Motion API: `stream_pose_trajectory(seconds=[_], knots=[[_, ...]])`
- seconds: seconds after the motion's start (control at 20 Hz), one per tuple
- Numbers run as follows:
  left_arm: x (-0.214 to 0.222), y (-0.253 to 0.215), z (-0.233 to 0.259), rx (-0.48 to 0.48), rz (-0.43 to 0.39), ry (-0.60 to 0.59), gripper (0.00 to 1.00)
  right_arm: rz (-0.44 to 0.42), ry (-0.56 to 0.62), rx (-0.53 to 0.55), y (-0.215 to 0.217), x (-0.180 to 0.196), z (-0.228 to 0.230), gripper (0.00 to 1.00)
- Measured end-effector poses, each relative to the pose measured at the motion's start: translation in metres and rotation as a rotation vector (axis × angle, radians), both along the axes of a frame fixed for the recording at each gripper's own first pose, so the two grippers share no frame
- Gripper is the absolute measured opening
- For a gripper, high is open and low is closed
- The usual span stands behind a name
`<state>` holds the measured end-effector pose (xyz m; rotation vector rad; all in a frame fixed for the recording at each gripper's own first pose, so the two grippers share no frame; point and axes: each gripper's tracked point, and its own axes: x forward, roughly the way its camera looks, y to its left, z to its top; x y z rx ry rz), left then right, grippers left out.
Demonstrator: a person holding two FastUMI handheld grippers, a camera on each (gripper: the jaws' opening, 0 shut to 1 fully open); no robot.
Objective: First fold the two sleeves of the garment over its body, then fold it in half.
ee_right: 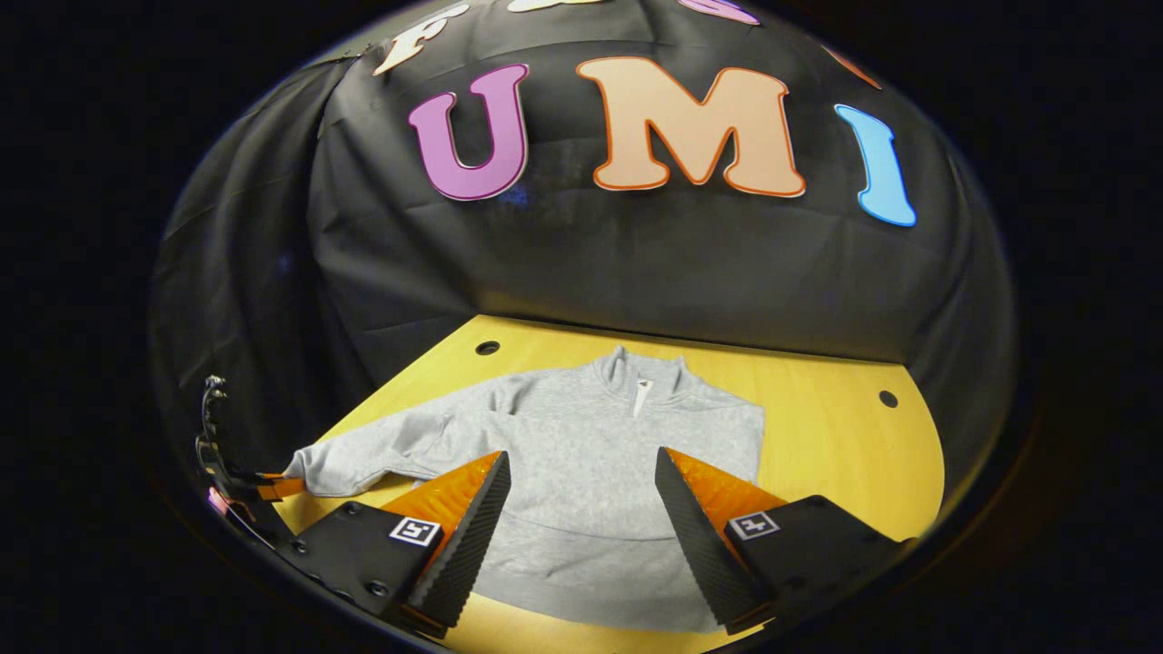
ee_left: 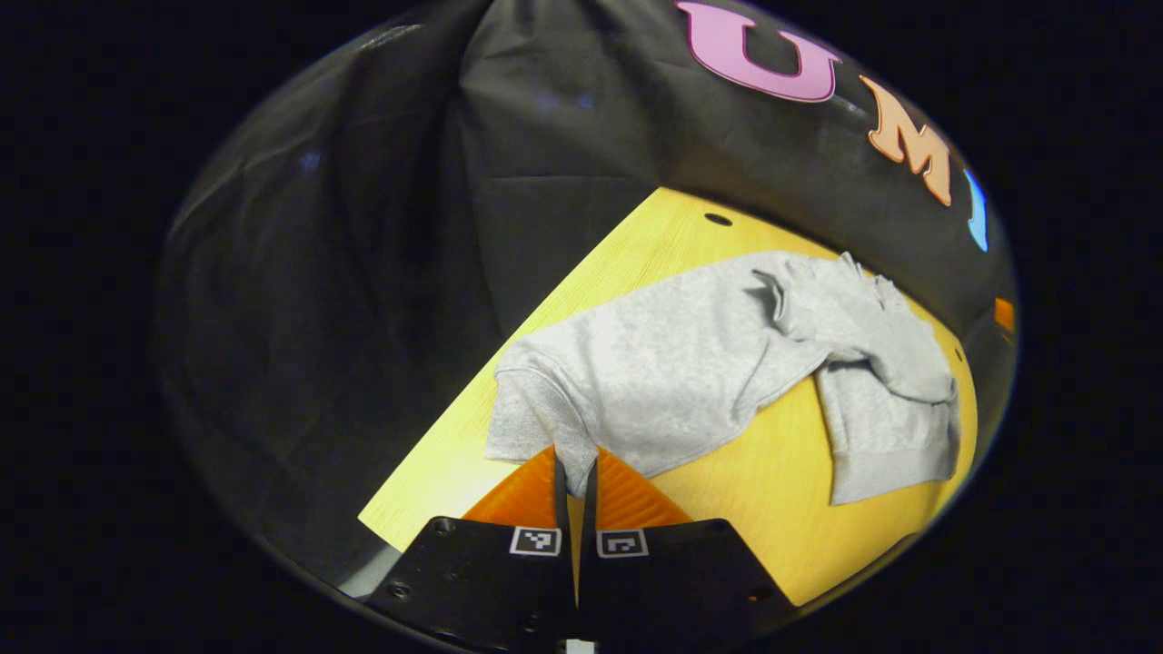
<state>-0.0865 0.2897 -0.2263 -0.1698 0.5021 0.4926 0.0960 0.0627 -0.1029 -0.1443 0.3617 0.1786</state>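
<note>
One sleeve (ee_left: 531,409) of the grey sweatshirt (ee_right: 591,472), spread mid-tabletop (ee_right: 818,427), sits pinched in the left gripper (ee_left: 575,472) at the table's left edge, apparently ready for folding inward, while the right gripper (ee_right: 581,490) hovers spread.

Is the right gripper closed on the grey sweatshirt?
No, the right gripper hovers wide open above the grey fleece sweatshirt, touching nothing.
</note>
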Motion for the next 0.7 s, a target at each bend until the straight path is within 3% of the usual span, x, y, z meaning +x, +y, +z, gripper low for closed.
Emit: stream_pose_trajectory(seconds=[0.15, 0.35, 0.7], knots=[[0.02, -0.027, 0.03, -0.038, -0.038, -0.072, 0.0, -0.024, -0.005, 0.001, -0.02, -0.006, 0.004, 0.99], [0.053, -0.068, 0.072, -0.011, -0.129, -0.133, 0.0, -0.063, -0.015, 0.018, -0.049, -0.013, 0.011, 0.99], [0.113, -0.176, 0.131, 0.024, -0.349, -0.215, 0.0, -0.131, -0.04, 0.01, -0.11, -0.031, 0.024, 0.99]])
